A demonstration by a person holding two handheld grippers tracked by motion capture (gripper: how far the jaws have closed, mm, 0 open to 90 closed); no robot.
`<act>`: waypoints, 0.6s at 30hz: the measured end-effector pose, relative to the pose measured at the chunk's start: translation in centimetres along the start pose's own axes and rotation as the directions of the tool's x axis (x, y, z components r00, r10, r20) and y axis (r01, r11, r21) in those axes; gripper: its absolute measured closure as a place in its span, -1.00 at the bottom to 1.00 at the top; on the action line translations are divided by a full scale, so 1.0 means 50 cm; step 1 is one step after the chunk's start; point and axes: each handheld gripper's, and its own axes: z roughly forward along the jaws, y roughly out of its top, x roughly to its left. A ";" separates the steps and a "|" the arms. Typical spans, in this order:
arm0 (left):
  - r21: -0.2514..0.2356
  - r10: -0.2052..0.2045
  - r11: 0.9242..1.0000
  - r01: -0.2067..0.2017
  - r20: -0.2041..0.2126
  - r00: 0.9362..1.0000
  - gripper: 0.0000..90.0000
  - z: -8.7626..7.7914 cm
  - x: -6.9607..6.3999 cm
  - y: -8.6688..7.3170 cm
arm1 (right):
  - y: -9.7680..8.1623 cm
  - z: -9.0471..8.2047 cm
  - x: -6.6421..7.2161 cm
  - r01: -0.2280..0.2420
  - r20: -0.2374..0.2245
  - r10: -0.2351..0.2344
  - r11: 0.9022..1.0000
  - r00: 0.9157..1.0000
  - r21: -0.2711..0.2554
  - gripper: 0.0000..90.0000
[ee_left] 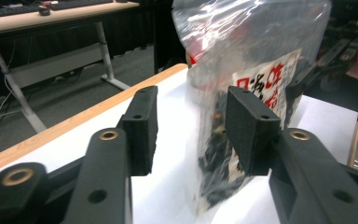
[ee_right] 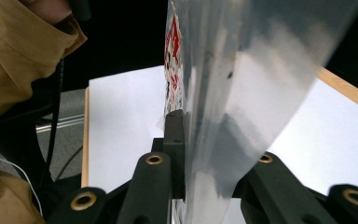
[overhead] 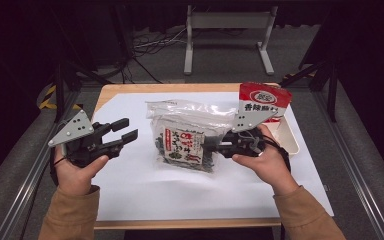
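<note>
clear crinkled plastic caught the light: one transparent zip bag of dark dried bits with a red-and-white printed label (overhead: pixel 185 142) stood upright near the middle of the white paper-covered tabletop (overhead: pixel 130 185), propped that way, i judged, because the right claw (overhead: pixel 215 146) was clamped on its side edge, the film pinched between the pads. the left claw (overhead: pixel 125 135) hung just beside the bag's other side, about half open with nothing in it, apart from the plastic. one red-and-white printed packet (overhead: pixel 264 100) stood up behind the right hand, above a single shallow white tray (overhead: pixel 292 140) at the tabletop's right edge. two claws, one bag.
</note>
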 end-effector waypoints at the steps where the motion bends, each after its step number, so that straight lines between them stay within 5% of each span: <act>1: 0.004 -0.007 1.000 0.007 -0.005 1.000 0.16 0.002 0.005 -0.003 | 0.001 -0.005 -0.001 0.003 0.007 -0.003 1.000 1.000 0.007 0.73; 18: 0.048 -0.055 0.997 0.057 -0.044 0.998 -0.05 0.012 0.053 -0.033 | 0.019 -0.097 -0.029 0.006 0.111 -0.008 1.000 0.994 0.020 0.73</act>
